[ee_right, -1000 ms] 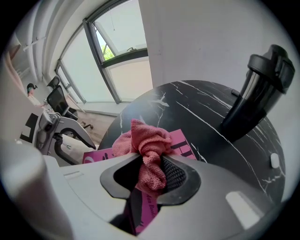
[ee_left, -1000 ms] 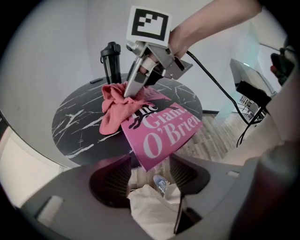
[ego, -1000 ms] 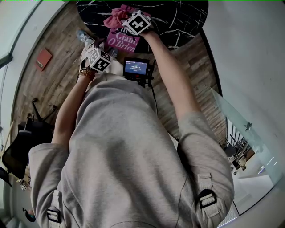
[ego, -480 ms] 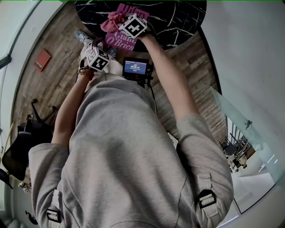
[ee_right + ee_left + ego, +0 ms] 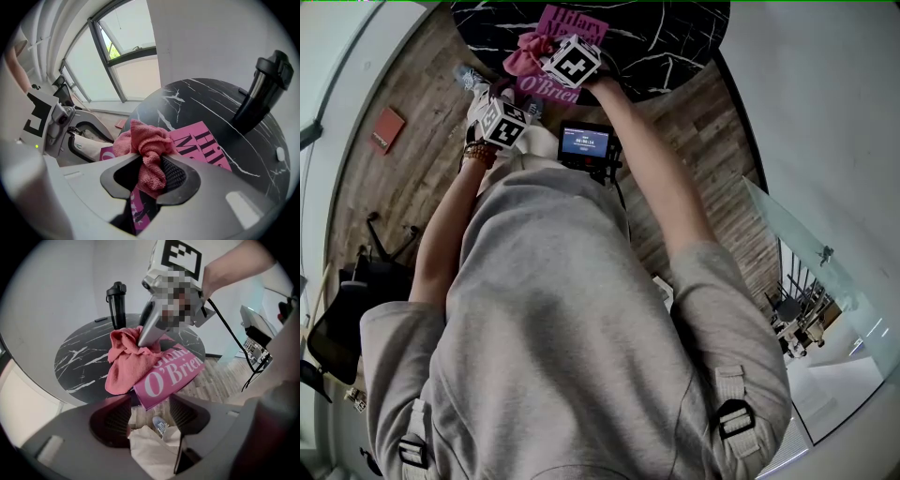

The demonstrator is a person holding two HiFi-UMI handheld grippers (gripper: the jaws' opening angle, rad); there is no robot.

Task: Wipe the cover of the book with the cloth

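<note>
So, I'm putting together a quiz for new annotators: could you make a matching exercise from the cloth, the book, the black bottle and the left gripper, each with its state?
Things:
1. cloth
2. book
3. black bottle
4. left gripper

States:
A. standing upright on the table
B. jaws apart, gripping nothing
C. clamped in the right gripper
D. lying flat, pink cover up

Pairs: 1-C, 2-D, 3-A, 4-B

Cloth (image 5: 525,54) on book (image 5: 579,21); book on tbl (image 5: 675,42) edge.
</note>
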